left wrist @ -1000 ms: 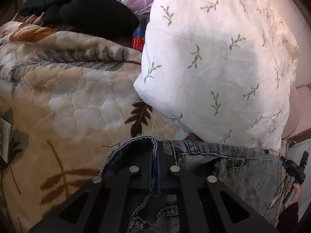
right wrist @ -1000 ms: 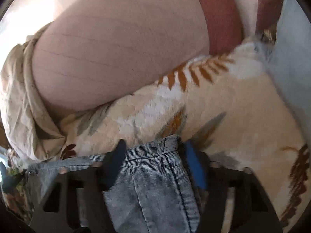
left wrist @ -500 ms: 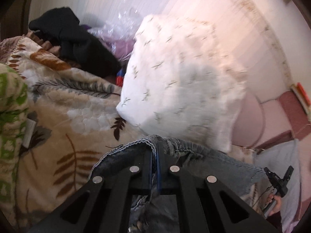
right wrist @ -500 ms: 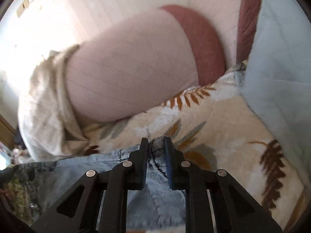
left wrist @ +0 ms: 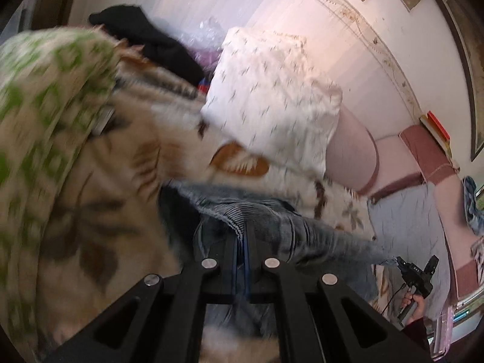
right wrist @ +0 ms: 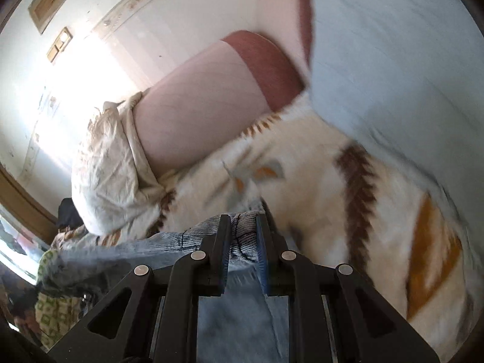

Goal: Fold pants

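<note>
Left hand-held gripper (left wrist: 245,236): jaws drawn together on a bunched edge of the pants (left wrist: 272,220), blue-grey denim, with the ribbed hem folded over the fingertips. From this grip the denim runs as a taut band off to the right of the gripper and reaches the right hand-held gripper (left wrist: 402,264), seen small at the lower right with a hand (left wrist: 419,304) on its handle. More denim hangs below, between the fingers.

Right hand-held gripper (right wrist: 243,236): jaws clamped on another edge of the pants (right wrist: 242,311), the fabric pinched between the blue pads (right wrist: 262,260) and trailing back under the gripper. A strip of the same denim stretches away to the left.

Ahead of and beneath both grippers lies the bed's fleece blanket (right wrist: 317,181), cream with brown and orange leaf motifs. Beyond the left gripper, a white pillow (left wrist: 272,96) with small sprigs rests on the blanket; a black garment (left wrist: 151,45) lies farther back to the left, and a green-and-white patterned cloth (left wrist: 45,106) fills the left margin, blurred. Ahead of the right gripper, a pink bolster (right wrist: 205,103) with a darker red end lies against the wall, and a pale blue sheet (right wrist: 393,60) lies to the right.
</note>
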### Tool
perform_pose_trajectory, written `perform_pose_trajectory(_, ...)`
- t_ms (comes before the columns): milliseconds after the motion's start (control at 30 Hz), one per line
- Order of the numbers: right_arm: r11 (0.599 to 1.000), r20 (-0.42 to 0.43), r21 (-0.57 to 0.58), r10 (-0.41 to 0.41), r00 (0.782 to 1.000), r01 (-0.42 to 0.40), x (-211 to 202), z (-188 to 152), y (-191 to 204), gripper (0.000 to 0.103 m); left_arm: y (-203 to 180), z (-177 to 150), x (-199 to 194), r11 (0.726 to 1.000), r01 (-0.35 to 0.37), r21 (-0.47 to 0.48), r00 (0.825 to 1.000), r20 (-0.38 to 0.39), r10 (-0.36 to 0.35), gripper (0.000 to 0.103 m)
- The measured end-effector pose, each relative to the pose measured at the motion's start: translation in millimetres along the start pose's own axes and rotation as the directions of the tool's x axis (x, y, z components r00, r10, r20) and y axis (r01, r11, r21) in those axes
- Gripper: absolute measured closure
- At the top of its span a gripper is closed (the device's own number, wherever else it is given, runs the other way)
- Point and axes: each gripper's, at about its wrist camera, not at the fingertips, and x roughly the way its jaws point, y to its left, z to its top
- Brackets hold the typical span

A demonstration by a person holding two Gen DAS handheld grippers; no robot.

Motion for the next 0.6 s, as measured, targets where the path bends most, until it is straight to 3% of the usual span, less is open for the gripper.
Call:
perform_pose_trajectory(267,0.998,-0.092,0.068,-0.003,0.996,0.009,-11.8,-73.4,-42.2,0.088,43.5,-72.9,4.8,0.998,-0.012,-0.060,0.997,-0.077,0.007,0.099)
perform_pose_trajectory(500,0.995,-0.066,0.101,0.030,0.997,-0.023,-32.7,-91.3,-56.0,0.088,56.3,-92.2,4.5,0.996,0.003,-0.094,0.999,-0.046,-0.008,0.099)
perform_pose_trajectory(600,0.997,-0.117,0.075,-0.011,0.993,0.020,-23.9,-98.2,-57.6,0.088,64.6,-98.8,14.4,0.993,-0.014,-0.115,0.998,-0.069,0.006,0.098)
